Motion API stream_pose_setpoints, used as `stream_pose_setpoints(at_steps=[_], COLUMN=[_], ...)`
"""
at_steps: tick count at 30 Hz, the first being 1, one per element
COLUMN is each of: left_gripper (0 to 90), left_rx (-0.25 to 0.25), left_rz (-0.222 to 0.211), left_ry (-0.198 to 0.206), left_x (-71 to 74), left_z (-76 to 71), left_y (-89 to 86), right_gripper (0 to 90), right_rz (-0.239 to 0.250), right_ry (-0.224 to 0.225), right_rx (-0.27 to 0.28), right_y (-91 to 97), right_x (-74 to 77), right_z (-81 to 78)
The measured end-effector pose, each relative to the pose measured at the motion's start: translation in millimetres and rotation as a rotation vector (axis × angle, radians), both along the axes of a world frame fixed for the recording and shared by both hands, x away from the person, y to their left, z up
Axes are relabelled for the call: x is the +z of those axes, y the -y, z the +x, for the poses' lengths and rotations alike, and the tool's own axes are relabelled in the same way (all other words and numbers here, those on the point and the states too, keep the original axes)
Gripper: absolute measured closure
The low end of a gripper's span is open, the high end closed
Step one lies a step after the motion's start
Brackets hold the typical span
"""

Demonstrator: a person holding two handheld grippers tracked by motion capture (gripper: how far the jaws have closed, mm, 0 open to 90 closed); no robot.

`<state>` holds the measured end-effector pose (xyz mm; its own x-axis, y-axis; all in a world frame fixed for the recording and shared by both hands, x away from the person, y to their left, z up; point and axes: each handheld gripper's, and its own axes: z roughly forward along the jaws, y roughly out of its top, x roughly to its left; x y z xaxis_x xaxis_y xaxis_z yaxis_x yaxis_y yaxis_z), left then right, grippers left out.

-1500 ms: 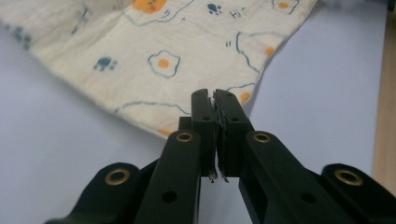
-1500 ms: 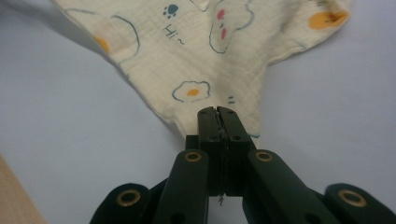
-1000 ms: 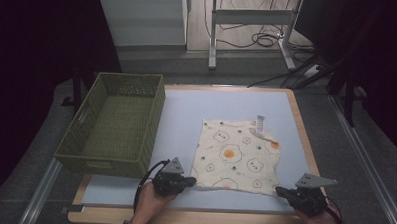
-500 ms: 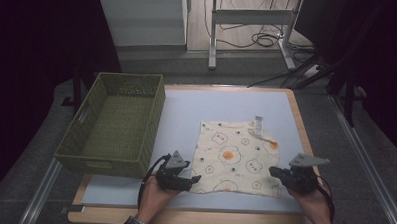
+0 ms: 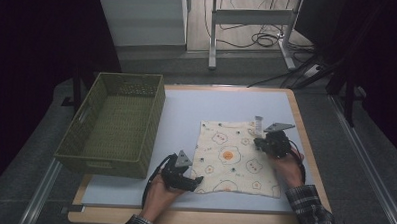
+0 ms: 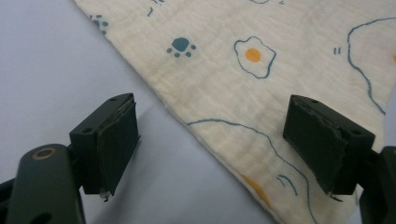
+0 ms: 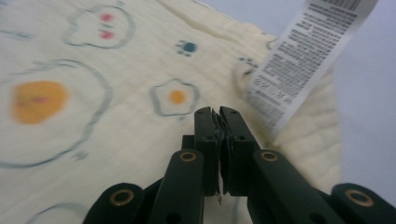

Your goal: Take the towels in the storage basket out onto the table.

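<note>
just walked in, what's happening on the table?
A person with a claw in each hand is working on a cream cloth printed with fried eggs, spread flat on the pale blue table. The left claw sits at the cloth's near left corner; its jaws have just been opening and now stand wide over the edge, gripping nothing. The right claw is shut and hovers over the far right part of the cloth, near its white care label. A green woven basket stands to the left.
</note>
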<state>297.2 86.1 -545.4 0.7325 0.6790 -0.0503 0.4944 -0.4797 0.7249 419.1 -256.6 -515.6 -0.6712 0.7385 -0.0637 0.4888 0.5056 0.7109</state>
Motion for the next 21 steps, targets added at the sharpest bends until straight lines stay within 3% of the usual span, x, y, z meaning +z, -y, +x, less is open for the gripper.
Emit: stream_pose_setpoints(at_steps=[1, 3, 8, 11, 12, 13, 17, 21], left_gripper=[18.0, 18.1, 18.1, 18.1, 18.1, 18.1, 18.0, 17.5], left_rx=[0.000, 0.000, 0.000, 0.000, 0.000, 0.000, 0.002, -0.004], left_rz=[0.000, 0.000, 0.000, 0.000, 0.001, 0.000, -0.003, -0.002], left_ry=[0.000, 0.001, 0.000, 0.001, 0.001, 0.000, -0.001, -0.004], left_x=[-0.1, -0.1, -0.2, -0.3, -0.2, -0.3, -0.4, -0.2], left_z=[0.0, -0.1, 0.0, 0.1, 0.1, 0.1, 0.1, 0.5], left_y=[0.0, 0.1, 0.1, 0.0, 0.0, 0.0, 0.1, -0.1], right_gripper=[86.0, 86.0, 85.2, 84.4, 84.4, 83.6, 81.0, 75.9], right_rz=[-0.033, -0.021, -0.043, -0.014, -0.014, 0.017, 0.032, 0.028], right_ry=[0.011, 0.011, 0.027, 0.010, 0.010, 0.004, 0.001, 0.015], right_rx=[-0.019, -0.047, -0.137, -0.208, -0.208, -0.228, -0.220, -0.173], right_y=[0.7, 6.4, 29.4, 48.6, 48.6, 58.7, 63.9, 60.2], right_x=[-3.6, -3.6, 2.3, 8.3, 8.3, 11.8, 15.9, 20.2], right_z=[9.4, 17.4, 34.9, 42.5, 42.5, 43.2, 37.2, 19.7])
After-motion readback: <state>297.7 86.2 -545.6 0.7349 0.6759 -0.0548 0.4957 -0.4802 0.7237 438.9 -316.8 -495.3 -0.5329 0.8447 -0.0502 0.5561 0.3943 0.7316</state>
